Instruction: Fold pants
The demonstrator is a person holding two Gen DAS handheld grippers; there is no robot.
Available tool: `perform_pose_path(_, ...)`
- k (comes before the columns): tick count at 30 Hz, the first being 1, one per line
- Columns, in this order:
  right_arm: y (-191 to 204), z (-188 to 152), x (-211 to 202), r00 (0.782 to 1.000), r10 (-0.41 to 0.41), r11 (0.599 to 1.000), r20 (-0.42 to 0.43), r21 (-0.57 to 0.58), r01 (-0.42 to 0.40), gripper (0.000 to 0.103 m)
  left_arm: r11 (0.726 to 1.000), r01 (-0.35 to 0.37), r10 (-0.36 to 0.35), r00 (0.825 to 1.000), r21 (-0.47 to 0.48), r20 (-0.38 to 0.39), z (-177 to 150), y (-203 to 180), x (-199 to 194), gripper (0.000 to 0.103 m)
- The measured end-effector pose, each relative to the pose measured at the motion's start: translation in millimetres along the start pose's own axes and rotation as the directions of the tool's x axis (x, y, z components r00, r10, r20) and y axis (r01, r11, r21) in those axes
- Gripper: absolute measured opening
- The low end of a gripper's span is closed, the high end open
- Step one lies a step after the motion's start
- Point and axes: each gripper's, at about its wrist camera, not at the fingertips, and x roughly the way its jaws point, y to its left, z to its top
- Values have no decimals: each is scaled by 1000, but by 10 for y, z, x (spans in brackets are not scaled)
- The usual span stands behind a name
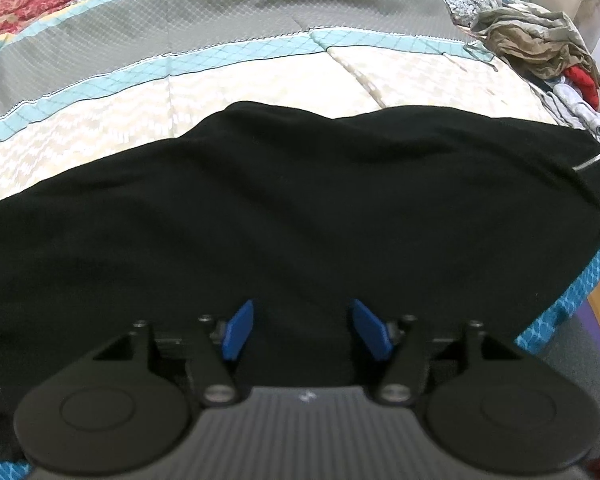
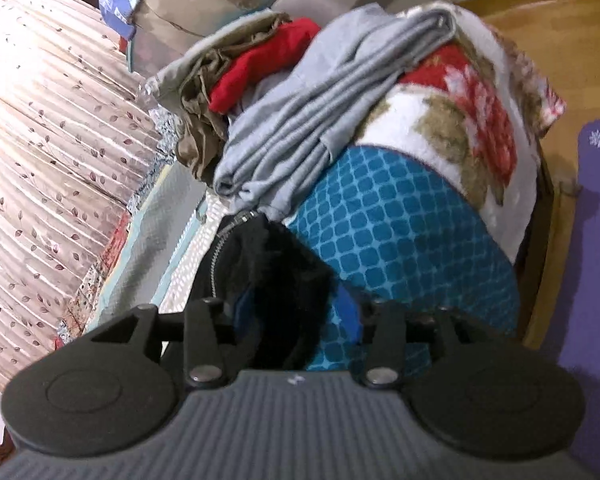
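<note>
Black pants [image 1: 300, 208] lie spread across the near part of the bed, with a thin grey stripe at their right end. My left gripper [image 1: 302, 328] hovers just over their near edge, its blue pads [image 1: 240, 330] well apart and nothing pinched between them. In the right wrist view a bunched end of the black pants [image 2: 276, 264] with a silver zipper [image 2: 224, 240] sits between the fingers of my right gripper [image 2: 296, 316]. Its jaws stand apart; the right blue pad [image 2: 348, 314] shows clear of the cloth, and the left pad is mostly hidden behind it.
The bed wears a striped grey, teal and cream quilt [image 1: 220, 92]. Folded grey clothes [image 2: 320, 100], a red garment [image 2: 268, 64] and olive cloth [image 1: 540, 48] are piled at the bed's right end. A blue checked sheet [image 2: 400, 232] and floral blanket [image 2: 460, 112] hang over the edge. A purple mat [image 2: 596, 240] lies on the floor.
</note>
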Motion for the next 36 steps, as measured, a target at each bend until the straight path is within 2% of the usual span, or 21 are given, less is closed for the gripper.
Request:
perform_pose_path(9,-97,53,30,999,38,995,-14,97,-36,50,1000,-6,6,1000,-5,-3,-25,-8,16,58)
perform_pose_path(11,-40,59,7,998,65,994,-19,89,-63,49,1000,-5,5,1000,-6,-2,-26,-8,13,59)
perform_pose_path(15,58,47,16,999,51,998,-15,42,-50,50,1000,-2,2,1000,-9,-2,-28,8,15,59)
perform_pose_path(19,-40,28,104,998,59,994,-17,97,-57,50,1000,-1,1,1000,-7,0,-38,12,17,60)
perform_pose_path(20,-35,28,94,998,58,993,-16,105,-56,49,1000,-1,1,1000,-7,-1,-37,12,17,60)
perform_pose_path(21,-6,34,73,999,52,994,-16,100,-50,31,1000,-2,2,1000,-7,-1,-37,12,16,60)
perform_pose_path(22,48,39,48,998,58,996,-17,72,-57,27,1000,-1,1,1000,-8,-1,-37,12,17,60)
perform_pose_path(25,231,28,-34,999,48,998,1,-33,-48,25,1000,-2,2,1000,-7,-3,-35,12,24,60)
perform_pose_path(29,457,-11,-155,998,53,993,26,-103,-50,24,1000,6,-6,1000,-20,1,-27,32,2,60)
perform_pose_path(33,818,-126,-293,992,128,970,11,-212,-123,24,996,54,-52,998,-75,27,-16,129,-96,60)
perform_pose_path(36,1165,-312,-337,980,193,930,-47,-309,-198,24,989,92,-85,994,-116,63,1,195,-195,60)
